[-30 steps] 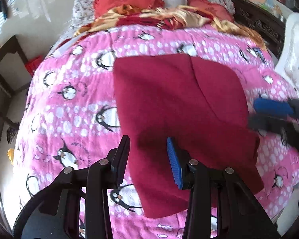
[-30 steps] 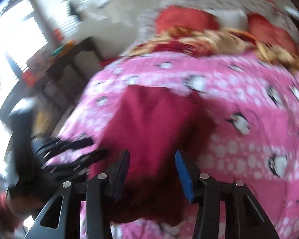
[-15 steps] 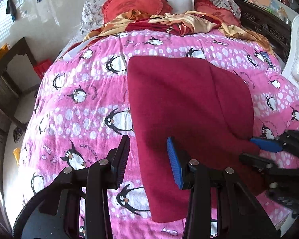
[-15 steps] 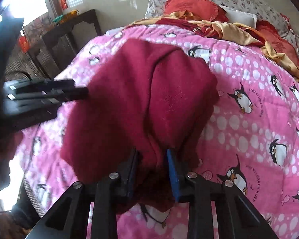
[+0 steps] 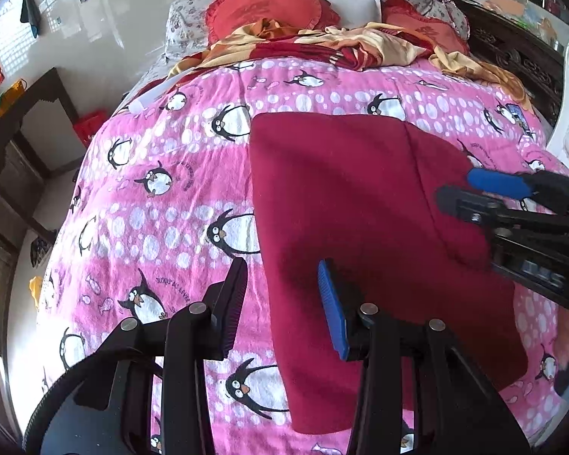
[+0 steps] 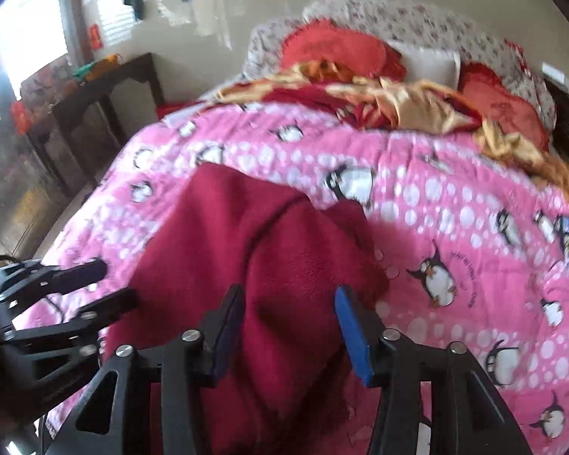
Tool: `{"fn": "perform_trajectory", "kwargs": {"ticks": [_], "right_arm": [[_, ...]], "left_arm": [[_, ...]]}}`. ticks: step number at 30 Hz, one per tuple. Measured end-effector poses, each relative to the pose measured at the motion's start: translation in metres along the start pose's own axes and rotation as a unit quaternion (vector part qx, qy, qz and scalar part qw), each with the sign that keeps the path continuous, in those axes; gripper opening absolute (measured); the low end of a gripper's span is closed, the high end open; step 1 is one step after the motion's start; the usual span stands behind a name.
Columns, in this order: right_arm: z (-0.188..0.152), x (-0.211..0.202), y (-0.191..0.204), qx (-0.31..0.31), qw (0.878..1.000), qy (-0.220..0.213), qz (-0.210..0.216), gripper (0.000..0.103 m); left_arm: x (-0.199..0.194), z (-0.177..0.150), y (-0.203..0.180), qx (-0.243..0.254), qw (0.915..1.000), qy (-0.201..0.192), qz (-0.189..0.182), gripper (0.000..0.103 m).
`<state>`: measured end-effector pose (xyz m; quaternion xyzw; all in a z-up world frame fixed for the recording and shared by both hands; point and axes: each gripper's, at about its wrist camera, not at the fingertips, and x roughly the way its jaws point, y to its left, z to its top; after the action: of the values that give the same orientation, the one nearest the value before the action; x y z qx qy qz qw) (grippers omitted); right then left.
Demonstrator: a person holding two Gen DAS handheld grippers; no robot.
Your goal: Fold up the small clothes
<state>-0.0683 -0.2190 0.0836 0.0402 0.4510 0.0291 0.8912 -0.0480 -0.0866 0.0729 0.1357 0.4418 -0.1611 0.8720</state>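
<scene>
A dark red garment (image 5: 341, 189) lies flat on the pink penguin blanket (image 5: 170, 208), its right part folded over. My left gripper (image 5: 282, 265) hovers open above the garment's left edge, nothing pressed between its fingers. The right gripper (image 5: 457, 187) reaches in from the right over the folded edge. In the right wrist view the garment (image 6: 284, 235) bunches up under my right gripper (image 6: 288, 292); its jaws are opening, the cloth lies between them and the pads stand clear of it. The left gripper (image 6: 113, 280) shows at the left edge of that view.
Red cushions (image 5: 269, 11), pillows and a crumpled gold and red sheet (image 5: 322, 49) fill the head of the bed. A dark wooden table (image 5: 26, 113) stands to the left, and dark carved furniture (image 5: 512, 53) to the right. The blanket (image 6: 436, 208) extends right of the garment.
Half a second ago the right gripper was shut on a fold of the red garment; now its jaws have spread and the cloth rests loose. The left gripper stayed put.
</scene>
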Motion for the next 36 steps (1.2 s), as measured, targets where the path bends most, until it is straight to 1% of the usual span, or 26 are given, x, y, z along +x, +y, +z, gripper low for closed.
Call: {"fn": "perform_trajectory", "kwargs": {"ticks": [2,5,8,12,15,18,22,27,29,30,32,36], "right_arm": [[-0.003,0.012,-0.005,0.002,1.0,0.01,-0.012,0.039],[-0.006,0.023,-0.011,0.012,1.0,0.016,-0.011,0.038],[-0.004,0.018,-0.011,0.013,1.0,0.015,-0.011,0.038],[-0.003,-0.008,-0.009,0.028,1.0,-0.01,-0.005,0.038],[-0.006,-0.029,-0.006,0.036,0.999,-0.034,0.002,0.052],[-0.012,-0.043,-0.001,0.04,0.998,-0.042,0.009,0.054],[-0.019,-0.052,0.007,0.037,0.998,-0.049,0.01,0.063],[-0.026,-0.053,0.012,0.036,0.998,-0.042,0.014,0.063],[-0.028,-0.053,0.013,0.037,0.998,-0.041,0.015,0.063],[-0.028,-0.054,0.014,0.036,0.998,-0.041,0.015,0.063],[-0.029,-0.055,0.015,0.034,0.998,-0.041,0.016,0.063],[-0.03,-0.056,0.021,0.025,0.999,-0.038,0.017,0.063]], "left_arm": [[0.001,0.0,0.001,-0.003,1.0,-0.001,-0.001,0.038],[0.003,0.001,0.003,-0.006,1.0,-0.002,-0.003,0.038],[0.003,0.002,0.004,-0.006,1.0,-0.002,0.002,0.038],[0.001,0.002,0.003,-0.003,0.9999,-0.007,0.014,0.038],[-0.002,0.0,0.004,-0.006,0.9998,-0.01,0.015,0.038],[-0.006,-0.002,0.003,-0.007,0.9997,-0.013,0.017,0.038],[-0.016,-0.005,0.004,-0.009,0.9992,-0.027,0.029,0.038],[-0.026,-0.01,0.006,-0.009,0.9977,-0.044,0.051,0.038],[-0.029,-0.011,0.009,-0.016,0.9977,-0.042,0.051,0.044],[-0.03,-0.012,0.011,-0.021,0.9978,-0.039,0.049,0.053],[-0.033,-0.014,0.014,-0.027,0.9979,-0.042,0.042,0.054],[-0.042,-0.018,0.014,-0.022,0.9972,-0.056,0.045,0.054]]}}
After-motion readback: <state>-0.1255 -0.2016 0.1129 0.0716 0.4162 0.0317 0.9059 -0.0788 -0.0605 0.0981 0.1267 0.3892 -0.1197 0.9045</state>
